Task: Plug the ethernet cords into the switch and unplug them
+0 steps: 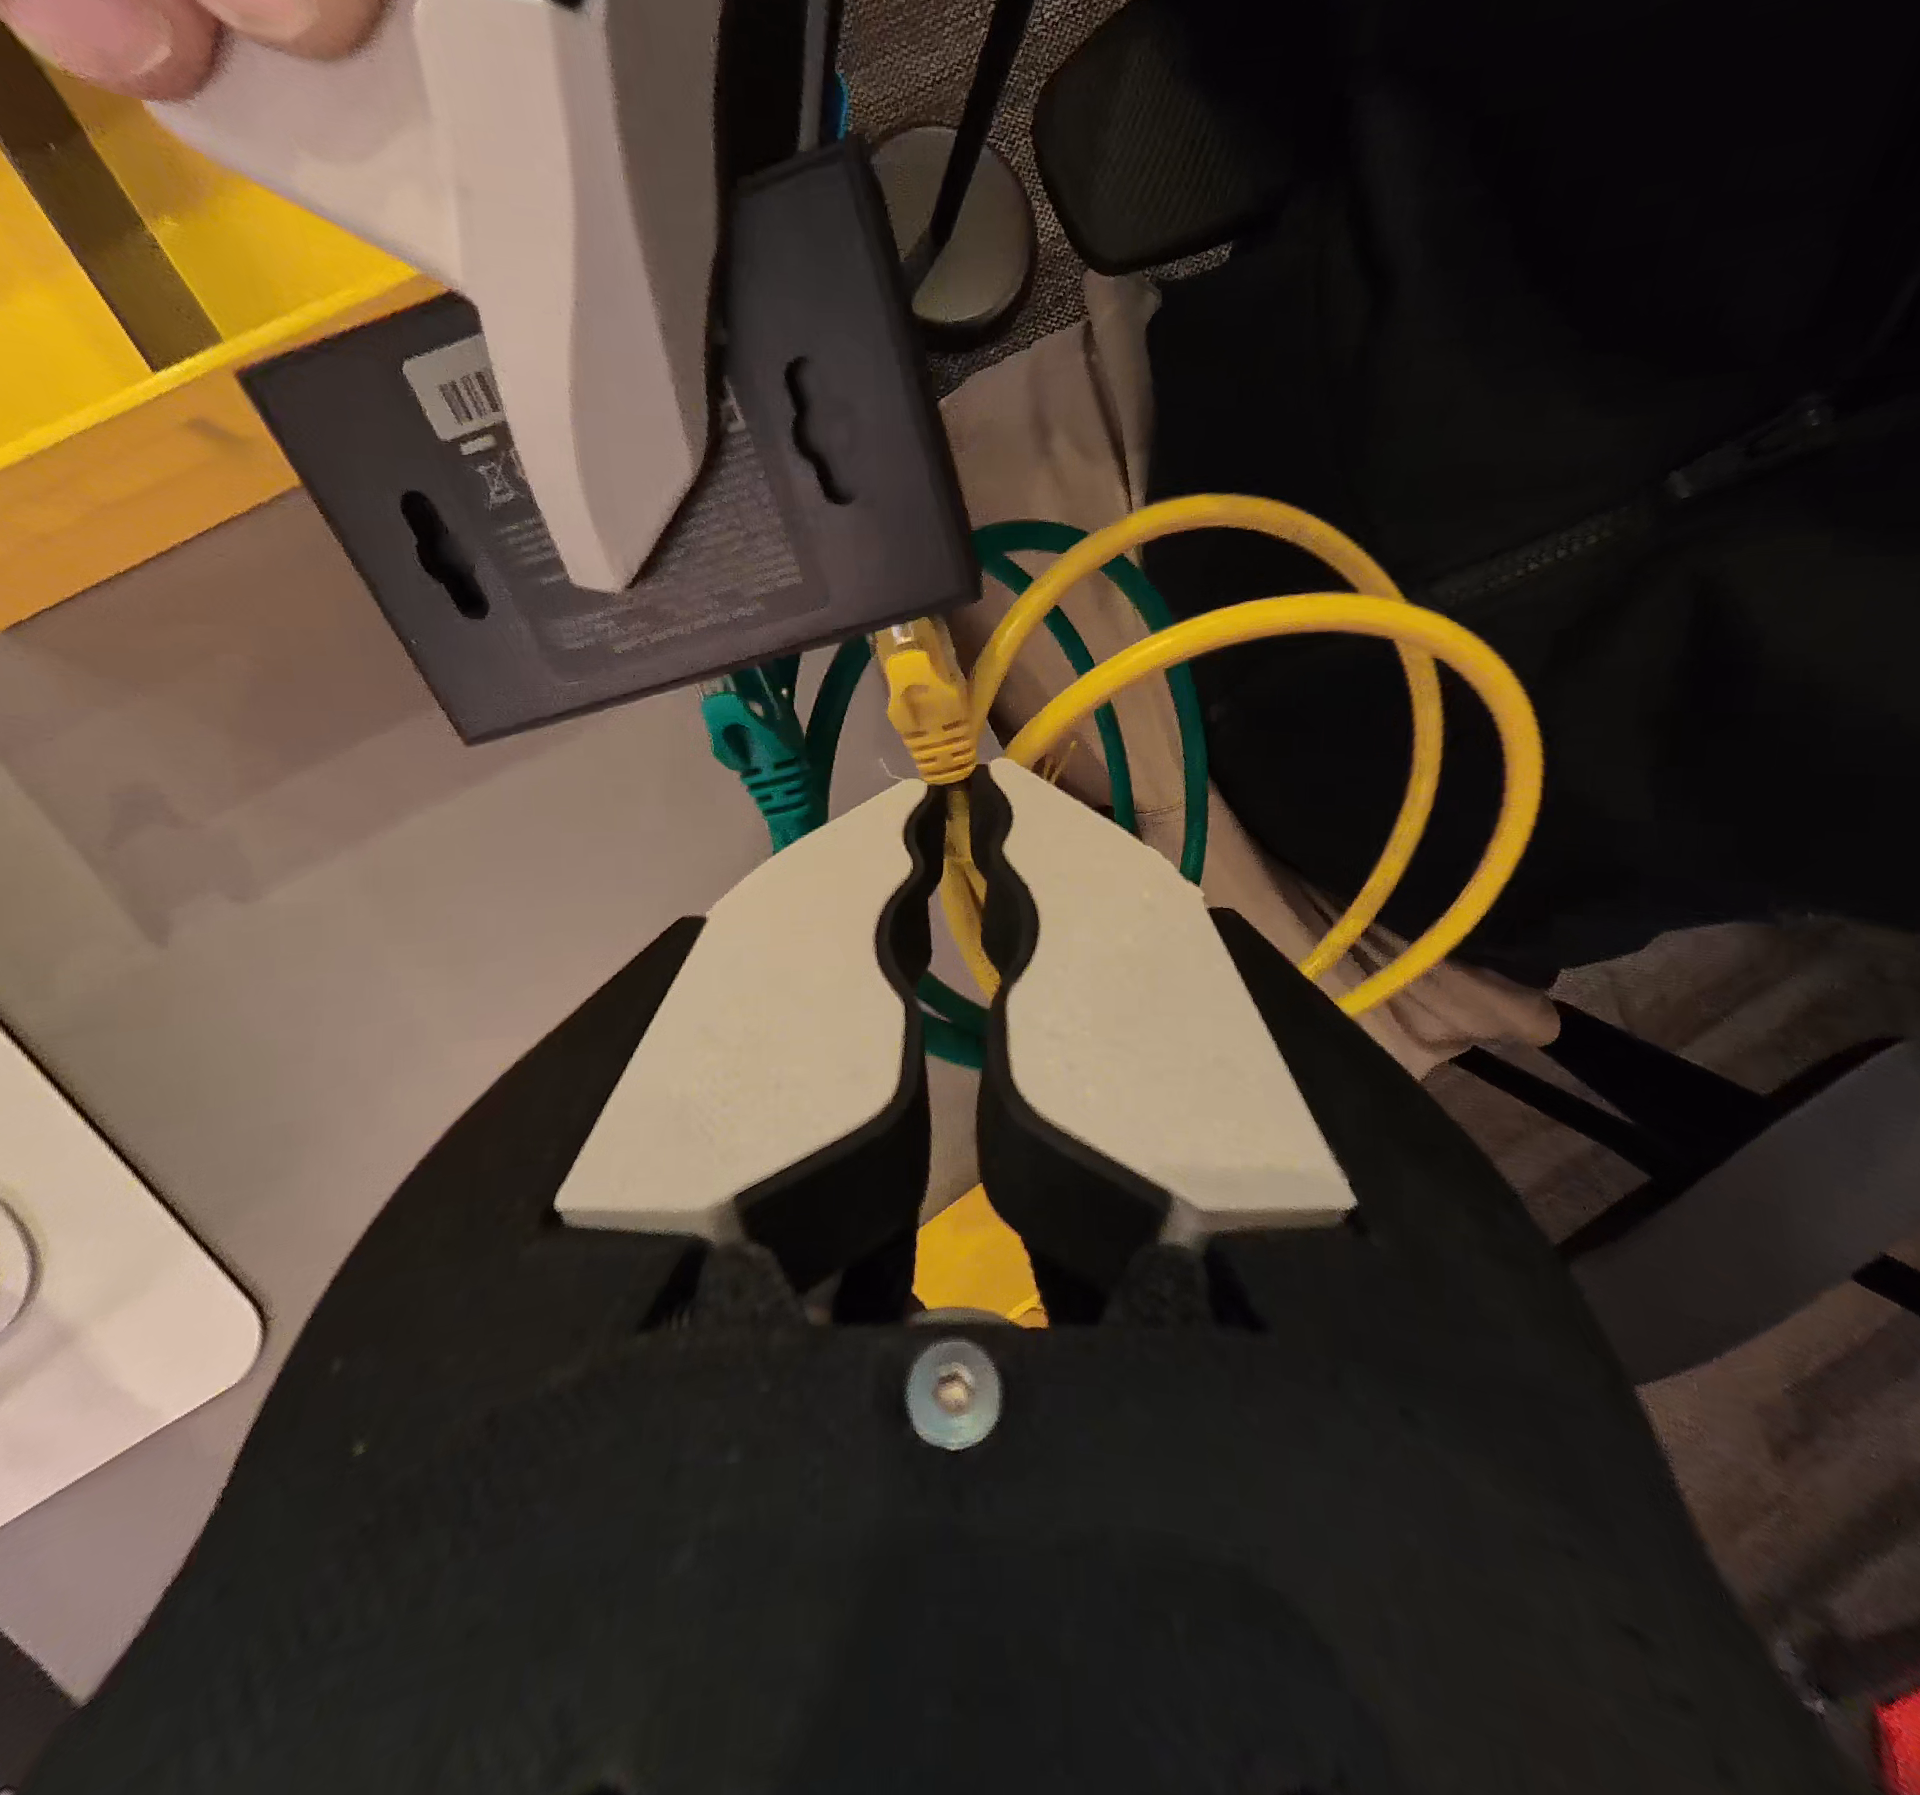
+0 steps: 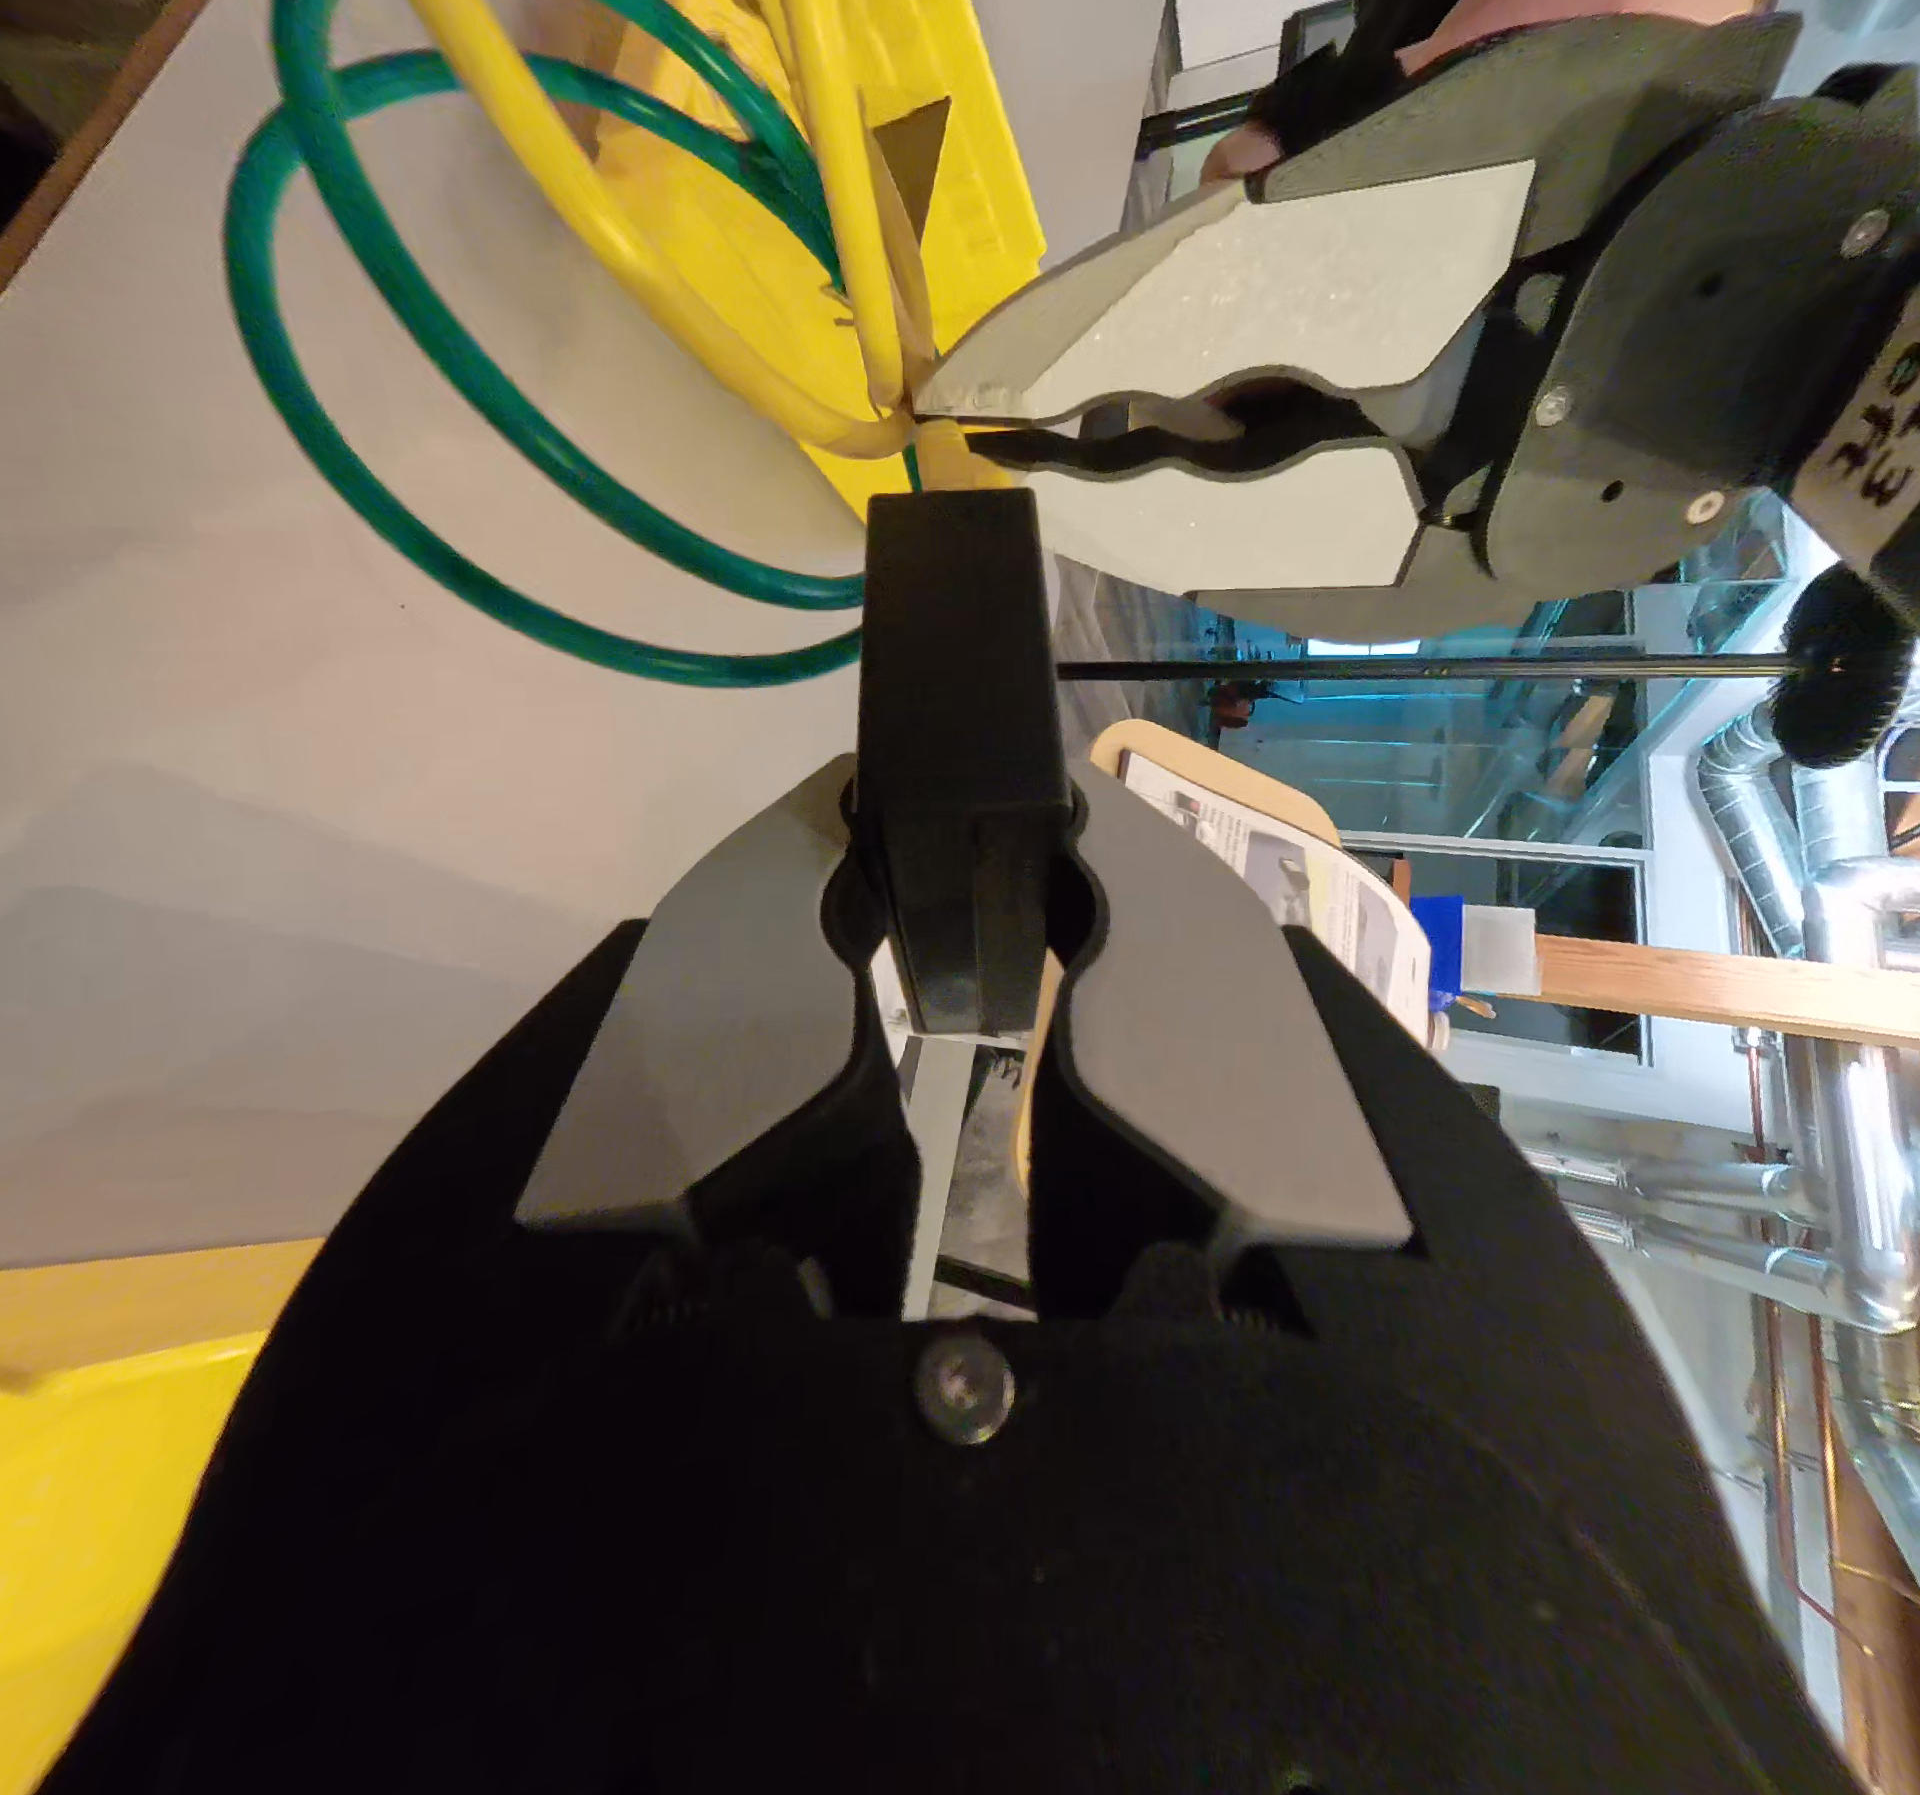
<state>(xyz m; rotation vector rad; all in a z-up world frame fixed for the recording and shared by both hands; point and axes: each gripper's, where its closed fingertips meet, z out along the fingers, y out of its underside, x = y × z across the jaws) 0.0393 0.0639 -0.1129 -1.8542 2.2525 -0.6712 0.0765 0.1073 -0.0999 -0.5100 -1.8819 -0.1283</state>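
- The switch [image 1: 665, 509], a small black box, is held in the air at the upper centre of the left wrist view, its underside and two keyhole slots turned to the camera; it is pinched by the right gripper [image 2: 961, 810], whose fingers are pressed on its two flat faces.
- The left gripper [image 1: 958, 789] is closed on the yellow cord [image 1: 1351, 623] just behind its plug [image 1: 928, 706], low centre of the frame.
- The plug's tip is seen at the switch's port edge – whether it is fully seated cannot be told.
- The switch is judged light and rigid, with smooth sides that could slip or twist under a push, so a hold across its broad faces seems right.
- The cords are judged springy and bendy; a grip far from the plug would let it flop, so the stiff ribbed boot behind the plug is the place to hold. The plug's clip looks like the fragile part.
- Counted: one switch, two grippers, two cords – one yellow, one green [image 1: 1184, 706]. The green plug [image 1: 764, 758] lies just left of the yellow one, under the switch's edge.
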